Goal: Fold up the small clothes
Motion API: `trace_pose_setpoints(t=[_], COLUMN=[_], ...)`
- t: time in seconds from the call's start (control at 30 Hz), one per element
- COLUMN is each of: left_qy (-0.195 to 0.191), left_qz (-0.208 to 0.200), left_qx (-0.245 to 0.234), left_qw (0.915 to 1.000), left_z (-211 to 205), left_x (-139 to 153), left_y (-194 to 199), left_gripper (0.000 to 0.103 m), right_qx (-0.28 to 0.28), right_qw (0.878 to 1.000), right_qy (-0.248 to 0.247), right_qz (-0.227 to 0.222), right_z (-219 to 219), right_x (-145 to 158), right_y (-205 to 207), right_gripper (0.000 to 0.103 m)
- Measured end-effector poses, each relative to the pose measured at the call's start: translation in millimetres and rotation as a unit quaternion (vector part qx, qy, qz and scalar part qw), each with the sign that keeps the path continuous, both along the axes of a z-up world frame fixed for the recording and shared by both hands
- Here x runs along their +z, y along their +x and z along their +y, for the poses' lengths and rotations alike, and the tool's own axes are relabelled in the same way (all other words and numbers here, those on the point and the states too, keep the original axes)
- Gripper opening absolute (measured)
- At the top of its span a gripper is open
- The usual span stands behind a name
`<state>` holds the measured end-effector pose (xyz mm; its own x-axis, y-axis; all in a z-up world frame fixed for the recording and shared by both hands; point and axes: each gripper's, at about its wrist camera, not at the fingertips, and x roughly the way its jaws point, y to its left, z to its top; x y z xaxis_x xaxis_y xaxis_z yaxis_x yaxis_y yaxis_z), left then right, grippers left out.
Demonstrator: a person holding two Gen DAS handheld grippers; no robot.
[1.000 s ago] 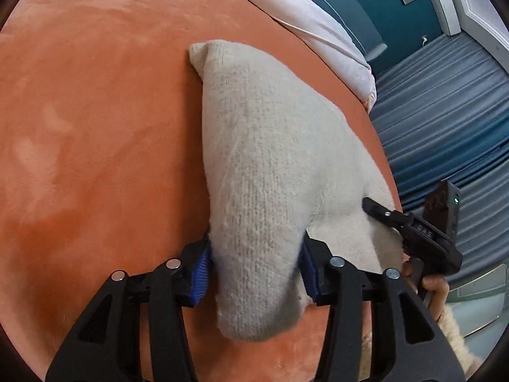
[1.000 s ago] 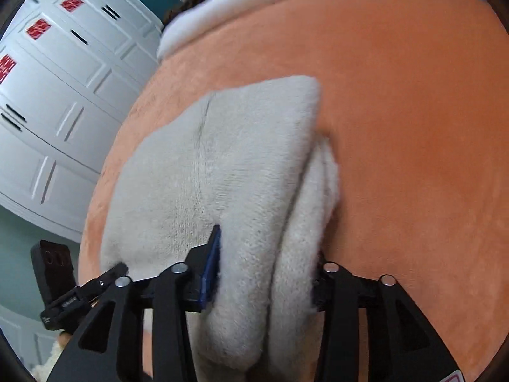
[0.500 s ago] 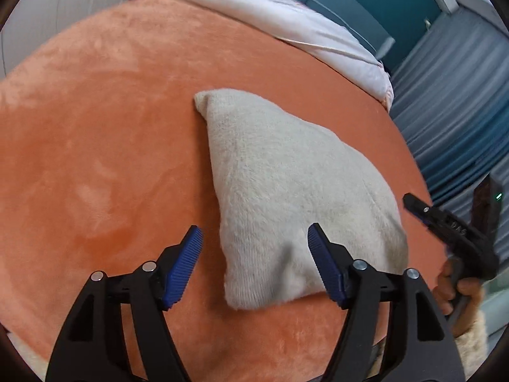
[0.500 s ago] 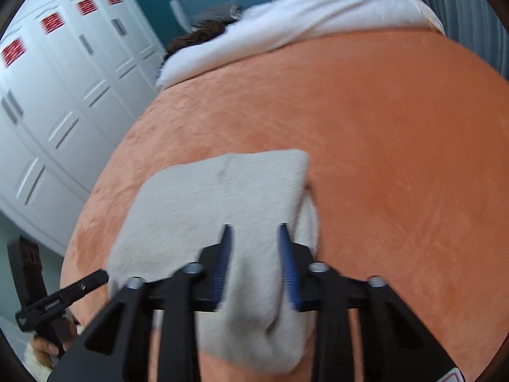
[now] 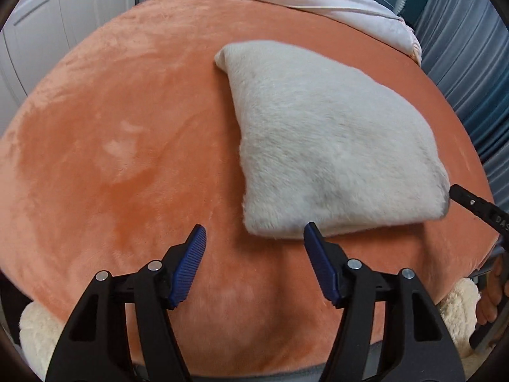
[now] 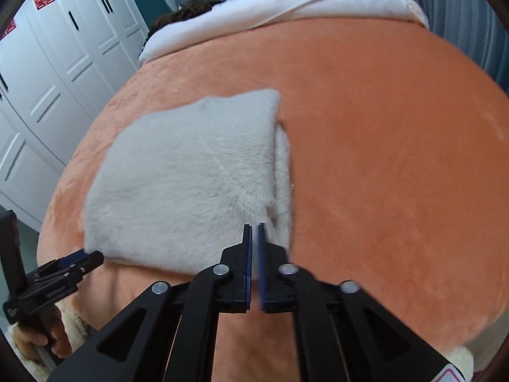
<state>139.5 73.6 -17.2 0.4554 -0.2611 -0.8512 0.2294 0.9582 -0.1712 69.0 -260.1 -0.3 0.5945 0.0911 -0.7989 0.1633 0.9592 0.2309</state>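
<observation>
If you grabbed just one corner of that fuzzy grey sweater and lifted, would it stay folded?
Probably not. The sweater looks soft and floppy, so the layers showing at its edge would likely fall open. It seems light, and on the plush orange blanket it would probably drag rather than slide.

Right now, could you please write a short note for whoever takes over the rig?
Left gripper: open, empty, just short of the garment's near edge.
Right gripper: jaws just closing, almost together, nothing between them.
Folded cream knit garment lies flat on the orange blanket, released by both.
Done: this piece looks folded.
Left: perhaps tidy the layer poking out on its right side; no other clothes visible.
</observation>
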Motion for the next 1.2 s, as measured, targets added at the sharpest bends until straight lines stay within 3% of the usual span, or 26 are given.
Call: trace_pose_setpoints(t=[0.1,0.2,0.27,0.33,0.5,0.7,0.8,0.93,1.2], left_qy=[0.010,0.027,0.029,0.043,0.066,0.093,0.095,0.086,0.088], left_qz=[-0.013,-0.017,-0.026,-0.039,-0.046,-0.090,-0.104,-0.129,-0.128], left_qx=[-0.019,-0.034,-0.037,-0.034,-0.032,-0.031,-0.025,-0.007,-0.005], left_qw=[0.9997,0.9989,0.9986,0.9977,0.9962,0.9911,0.9898,0.9879,0.9878], left_z=[-11,-25,-30,-36,-49,-56,-54,-48,-51], left_x=[6,-2,-7,-14,-35,-47,-52,-57,-59], left_y=[-22,-43,-53,-63,-75,-83,-84,-81,-80], left_gripper=[0.067,0.074,0.077,0.081,0.086,0.092,0.098,0.098,0.098], right_qx=[-0.001,-0.006,-0.015,-0.036,-0.066,-0.067,-0.046,-0.052,-0.051], right_qw=[1.000,0.999,1.000,0.999,0.996,0.996,0.994,0.990,0.991], right_qy=[-0.005,-0.031,-0.023,-0.017,-0.058,-0.056,-0.093,-0.126,-0.115], right_qz=[-0.001,0.009,0.009,-0.003,-0.032,-0.017,-0.027,-0.040,-0.040], right_z=[20,38,44,47,47,44,60,71,62], right_x=[-2,-24,-37,-44,-57,-83,-90,-98,-101], right_y=[-28,-51,-62,-75,-86,-84,-85,-87,-86], right_gripper=[0.012,0.015,0.022,0.045,0.060,0.067,0.082,0.088,0.092])
